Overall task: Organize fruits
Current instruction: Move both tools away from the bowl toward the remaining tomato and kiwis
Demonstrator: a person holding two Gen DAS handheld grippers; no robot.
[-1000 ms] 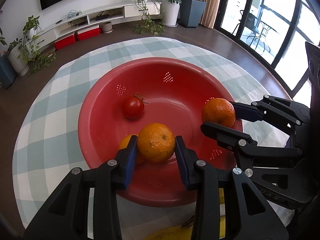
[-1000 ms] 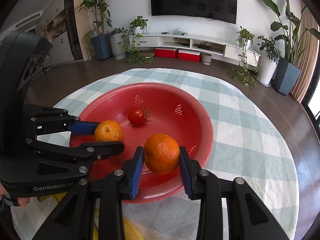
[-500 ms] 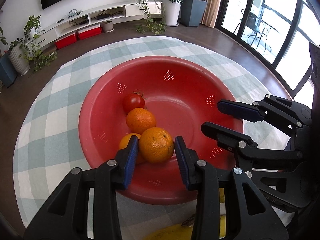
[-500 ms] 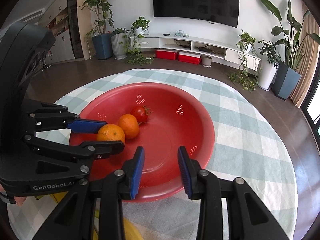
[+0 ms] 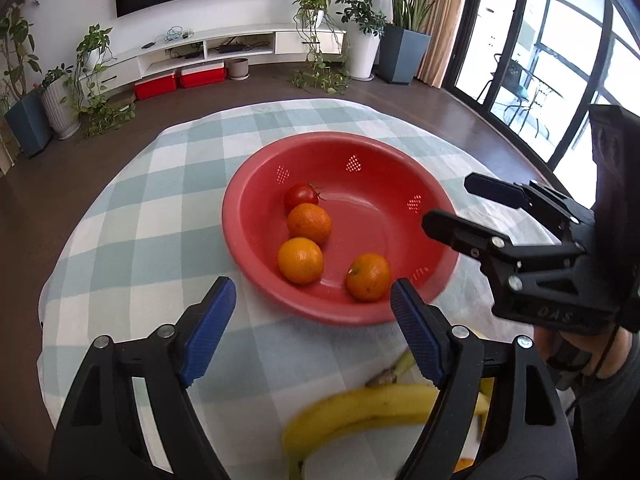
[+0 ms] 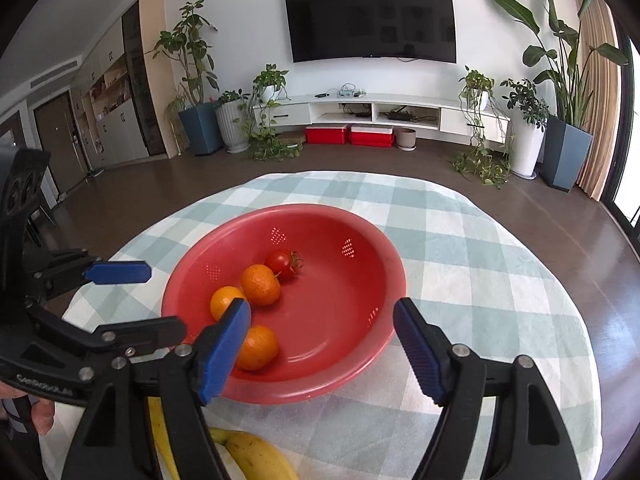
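A red bowl (image 5: 436,280) (image 6: 384,344) stands on the checked tablecloth. It holds a tomato (image 5: 301,197) (image 6: 281,263) and three oranges (image 5: 309,223) (image 5: 300,260) (image 5: 368,277), also seen in the right wrist view (image 6: 260,285) (image 6: 225,302) (image 6: 258,347). My left gripper (image 5: 312,330) is open and empty above the cloth at the bowl's near rim. My right gripper (image 6: 320,344) is open and empty over the bowl's near side. Bananas (image 5: 360,412) (image 6: 256,456) lie on the cloth below the grippers.
The round table (image 6: 500,264) has cloth on all sides of the bowl and drops off to a dark floor. Each gripper shows in the other's view, the right one (image 5: 472,208) at the right and the left one (image 6: 132,300) at the left.
Both grippers let go of their oranges into the bowl, opened wide, and drew back and up from the bowl. The right one released first, the left one after.
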